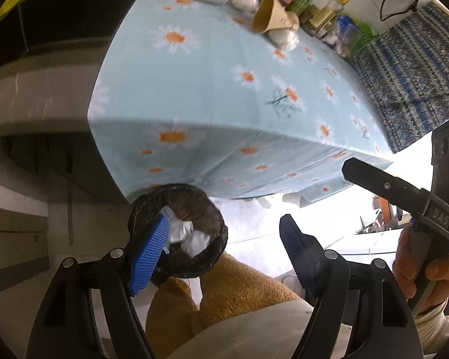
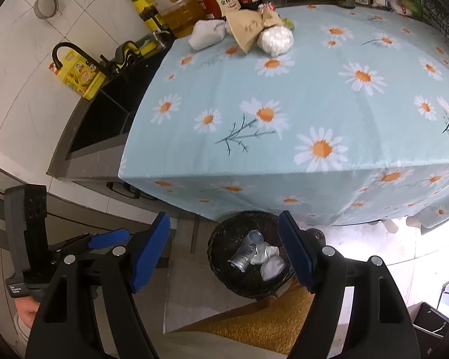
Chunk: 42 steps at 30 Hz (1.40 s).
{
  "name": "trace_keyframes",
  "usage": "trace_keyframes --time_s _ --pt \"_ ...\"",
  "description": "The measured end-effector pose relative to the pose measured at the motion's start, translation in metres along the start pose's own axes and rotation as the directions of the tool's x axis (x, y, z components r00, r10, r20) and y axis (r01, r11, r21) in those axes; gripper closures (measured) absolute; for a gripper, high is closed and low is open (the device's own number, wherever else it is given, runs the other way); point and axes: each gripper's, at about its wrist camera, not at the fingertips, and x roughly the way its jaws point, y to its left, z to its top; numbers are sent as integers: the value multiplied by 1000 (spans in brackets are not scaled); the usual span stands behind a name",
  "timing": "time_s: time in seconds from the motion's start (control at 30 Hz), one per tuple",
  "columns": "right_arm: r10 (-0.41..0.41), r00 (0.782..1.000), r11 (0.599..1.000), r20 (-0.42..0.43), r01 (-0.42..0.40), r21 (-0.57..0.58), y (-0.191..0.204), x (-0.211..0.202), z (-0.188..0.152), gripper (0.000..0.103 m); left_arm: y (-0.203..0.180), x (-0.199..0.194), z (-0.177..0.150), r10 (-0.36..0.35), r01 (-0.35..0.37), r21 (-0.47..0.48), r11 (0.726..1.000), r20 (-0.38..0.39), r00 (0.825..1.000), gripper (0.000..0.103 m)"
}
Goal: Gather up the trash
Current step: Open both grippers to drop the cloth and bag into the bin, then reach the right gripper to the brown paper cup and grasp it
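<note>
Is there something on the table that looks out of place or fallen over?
Yes. At the far end of the daisy tablecloth, a brown paper cup lies on its side among crumpled white paper balls, in front of the upright bottles. They look like leftover trash. The bin on the floor below already holds paper and a crushed bottle.

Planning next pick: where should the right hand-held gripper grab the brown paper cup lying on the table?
Grip the paper cup across its mid-body, coming from above. It lies tipped on its side with the open mouth toward the table's near edge, between two white wads, so side access looks tight.
</note>
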Motion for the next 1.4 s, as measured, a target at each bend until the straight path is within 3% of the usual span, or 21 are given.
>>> trace_keyframes --time_s 0.33,0.57,0.77,1.07,1.13,1.4 --pt "-28 997 999 68 30 -31 -5 -23 27 24 -13 -17 29 0 -1 22 1000 60 998 29" --pt "-8 993 996 117 19 -90 -8 -33 69 9 -23 -25 54 8 -9 4 1000 114 993 29" --pt "-22 990 989 140 42 -144 -11 -28 114 5 -33 -31 75 29 -27 -17 999 162 986 29" --pt "-30 994 980 106 50 -195 -17 10 183 5 -31 -34 92 106 -86 -106 991 202 974 29" --pt "-44 994 977 98 63 -202 -18 22 197 5 -29 -34 94 119 -94 -127 987 206 971 19" --pt "-66 997 972 37 73 -223 -22 64 237 5 -23 -36 102 163 -115 -213 970 219 962 18"
